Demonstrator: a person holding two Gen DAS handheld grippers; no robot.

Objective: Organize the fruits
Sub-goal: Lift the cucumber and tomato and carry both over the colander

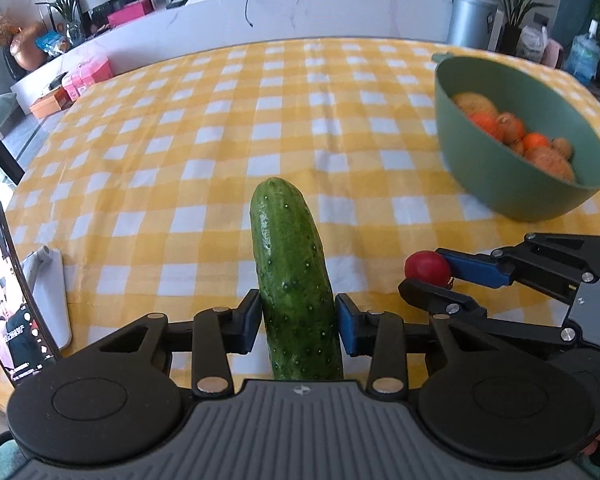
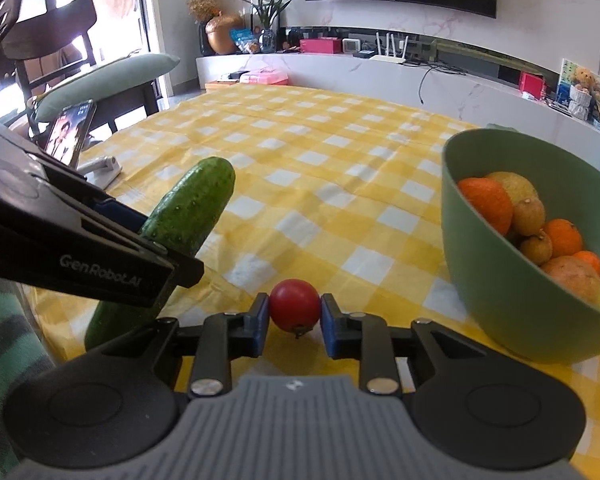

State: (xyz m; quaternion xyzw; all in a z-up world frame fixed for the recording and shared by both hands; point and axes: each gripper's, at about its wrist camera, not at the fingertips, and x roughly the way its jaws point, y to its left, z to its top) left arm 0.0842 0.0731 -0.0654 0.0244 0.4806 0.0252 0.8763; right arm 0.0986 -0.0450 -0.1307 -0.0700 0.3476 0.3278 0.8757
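We hold a long, bumpy dark green cucumber (image 1: 296,280) in the left gripper (image 1: 297,324), whose blue pads are pressed against its two flanks low on the body. Gripping it there leaves most of its length pointing forward past the fingertips, while the stem end runs back under the gripper's grey housing; we judge this keeps the free tip leading when we carry it on. In the right wrist view the cucumber rises at a slant, up and away from the left claw, clear of the yellow-and-white checked tablecloth (image 1: 204,132).

The right gripper (image 2: 295,316) is clamped on a small round red cherry tomato (image 2: 295,304), one pad at each side, the stem facing down. The tomato sits right at the fingertips, which suits so small a fruit.

Ahead and to the right of both claws stands the deep sage-green plastic bowl (image 2: 500,304), already holding oranges and brownish round fruit. It lies near the right claw and farther from the left. We judge the tomato goes there first. A phone on a white stand (image 1: 4,296) sits to the left of the left claw.
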